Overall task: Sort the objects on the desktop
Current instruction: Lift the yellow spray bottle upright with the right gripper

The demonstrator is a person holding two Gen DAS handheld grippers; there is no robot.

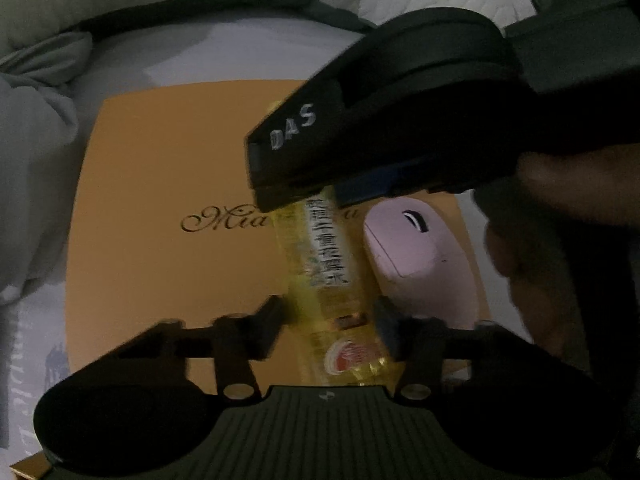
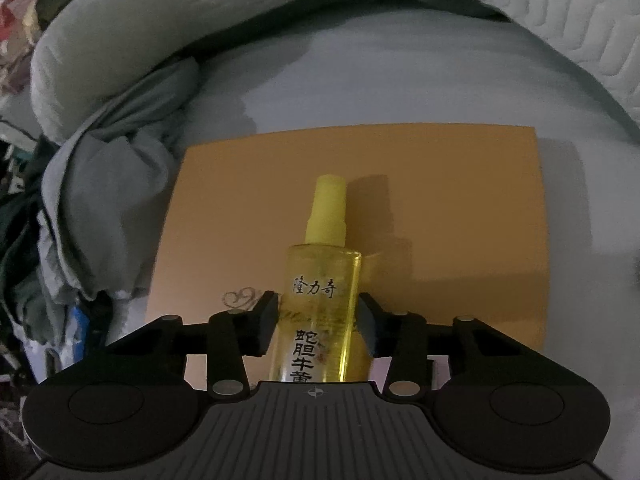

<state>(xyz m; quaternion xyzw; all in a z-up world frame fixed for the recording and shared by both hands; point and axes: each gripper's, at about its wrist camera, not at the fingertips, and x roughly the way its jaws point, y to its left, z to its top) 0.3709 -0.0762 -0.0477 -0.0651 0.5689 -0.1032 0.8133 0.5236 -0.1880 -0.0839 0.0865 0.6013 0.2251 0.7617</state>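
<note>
Dim scene on a pale grey sheet (image 2: 400, 80) spread over a bed-like surface, with a quilted white cover (image 2: 520, 20) along the far edge and crumpled grey cloth (image 2: 112, 152) heaped at the left edge. A flat orange box (image 2: 460, 220) with gold script lettering lies on the sheet and carries the task's things.

Right wrist view: the right gripper (image 2: 316, 320) points steeply down over the near edge of the orange box; its jaws are drawn in, and both pads press the sides of a yellow spray bottle (image 2: 324, 280) that stands between them, its yellow nozzle toward the far edge of the box and its label printed with black characters. The bottle casts a shadow to its right across the box.

Left wrist view: the left gripper (image 1: 330, 320) has its jaws closed in on the lower body of the same yellow spray bottle (image 1: 328, 264), one pad on each side; the picture is blurred here, so firm contact is probable but not certain. The black body of the right gripper (image 1: 360, 128), marked "DAS", covers the bottle's upper part. A pink computer mouse (image 1: 416, 248) lies just beside the bottle, toward the right edge of the orange box (image 1: 160, 168). A person's hand (image 1: 560, 208), dark and indistinct, shows at the right
</note>
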